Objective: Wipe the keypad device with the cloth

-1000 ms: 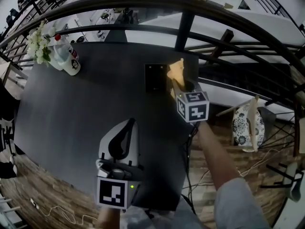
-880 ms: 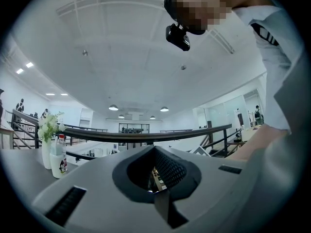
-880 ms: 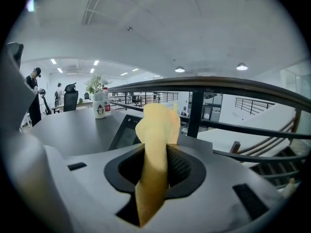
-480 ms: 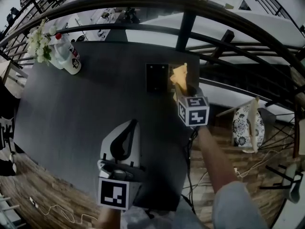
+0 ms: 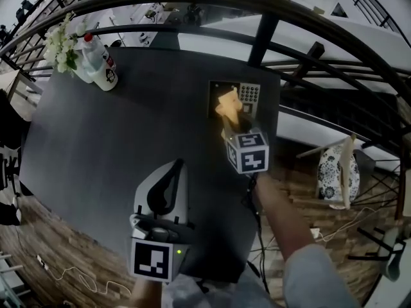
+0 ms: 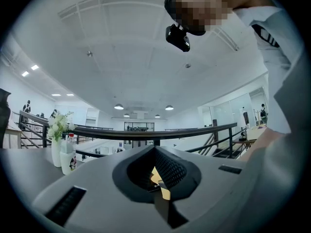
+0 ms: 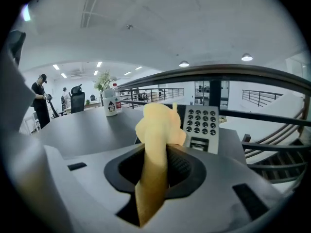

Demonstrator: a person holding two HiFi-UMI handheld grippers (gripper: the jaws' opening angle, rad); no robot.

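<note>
At the far left corner of the dark table (image 5: 115, 140) stand white flowers (image 5: 61, 43) and a bottle with a red cap (image 5: 96, 51), close together. Nearer the person, the left tongs (image 5: 174, 165) hang over the middle of the table. Their two jaws are pressed together and there is nothing between them.

To the right, by the far edge of the table and the black railing (image 5: 270, 18), lies the keypad device (image 5: 249, 95). It is flat, with rows of small round buttons. The yellow cloth (image 5: 228, 104) is over the left part of it. I cannot tell if the cloth is touching it. The right tongs (image 5: 229, 126) are clamped on the cloth, which sticks up in a bunch past the jaw tips.
</note>
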